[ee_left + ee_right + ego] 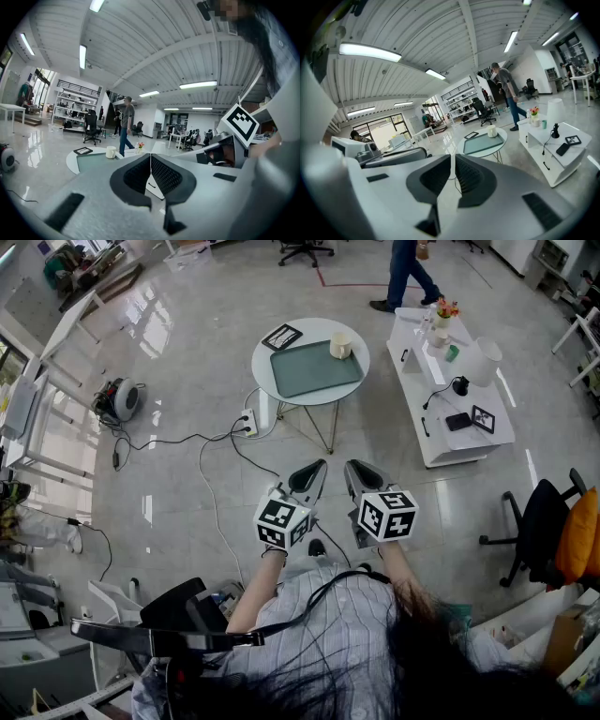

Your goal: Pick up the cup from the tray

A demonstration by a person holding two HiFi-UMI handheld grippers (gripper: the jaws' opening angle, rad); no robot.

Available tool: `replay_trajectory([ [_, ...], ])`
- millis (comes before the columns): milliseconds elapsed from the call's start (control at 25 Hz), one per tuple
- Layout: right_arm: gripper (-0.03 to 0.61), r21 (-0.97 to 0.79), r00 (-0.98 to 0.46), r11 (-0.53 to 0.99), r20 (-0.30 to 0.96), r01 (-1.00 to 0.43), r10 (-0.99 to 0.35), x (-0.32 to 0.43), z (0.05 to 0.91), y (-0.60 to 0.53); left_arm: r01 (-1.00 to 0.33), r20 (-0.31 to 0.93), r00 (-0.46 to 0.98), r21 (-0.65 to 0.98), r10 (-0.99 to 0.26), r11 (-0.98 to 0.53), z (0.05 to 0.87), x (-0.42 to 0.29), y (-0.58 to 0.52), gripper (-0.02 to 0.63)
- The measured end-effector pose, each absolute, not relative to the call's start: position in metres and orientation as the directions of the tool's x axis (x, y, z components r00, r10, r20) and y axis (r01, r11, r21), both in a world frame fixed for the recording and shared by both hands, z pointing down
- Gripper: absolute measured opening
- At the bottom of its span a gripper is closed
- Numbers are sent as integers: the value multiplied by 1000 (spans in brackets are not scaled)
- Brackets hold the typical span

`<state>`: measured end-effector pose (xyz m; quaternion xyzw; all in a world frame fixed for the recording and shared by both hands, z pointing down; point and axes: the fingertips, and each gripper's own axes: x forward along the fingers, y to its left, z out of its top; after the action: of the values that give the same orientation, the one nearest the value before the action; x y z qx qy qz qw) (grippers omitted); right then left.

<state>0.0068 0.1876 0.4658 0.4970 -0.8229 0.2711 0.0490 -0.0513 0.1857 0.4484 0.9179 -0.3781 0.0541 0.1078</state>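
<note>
A cream cup (340,346) stands at the far right corner of a green tray (314,368) on a small round white table (267,362). Both grippers are held side by side well short of the table, over the floor, pointing toward it. My left gripper (315,470) is shut, its pads meeting with nothing between them. My right gripper (355,470) is shut and empty too. In the left gripper view the cup (110,152) shows far ahead, left of the gripper (150,161). In the right gripper view the cup (492,131) and tray (480,143) lie ahead, right of the gripper (453,161).
A black marker card (281,337) lies on the round table beside the tray. A low white bench (450,399) with a lamp, flowers and a phone stands to the right. A power strip and cables (248,423) trail on the floor. A person (405,273) walks beyond the table.
</note>
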Motion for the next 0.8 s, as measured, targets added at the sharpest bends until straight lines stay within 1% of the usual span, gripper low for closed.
replay_trajectory([
  [360,49,-427,-487,326,353,-844,-799,-8,473,178,-694,194,720,165,-666,-701,458,-74,181,14],
  [800,49,-421,-493,334,359,-843,-792,-23,476,165,-686,193,728,195,-658,-701,465,-83,167,14],
])
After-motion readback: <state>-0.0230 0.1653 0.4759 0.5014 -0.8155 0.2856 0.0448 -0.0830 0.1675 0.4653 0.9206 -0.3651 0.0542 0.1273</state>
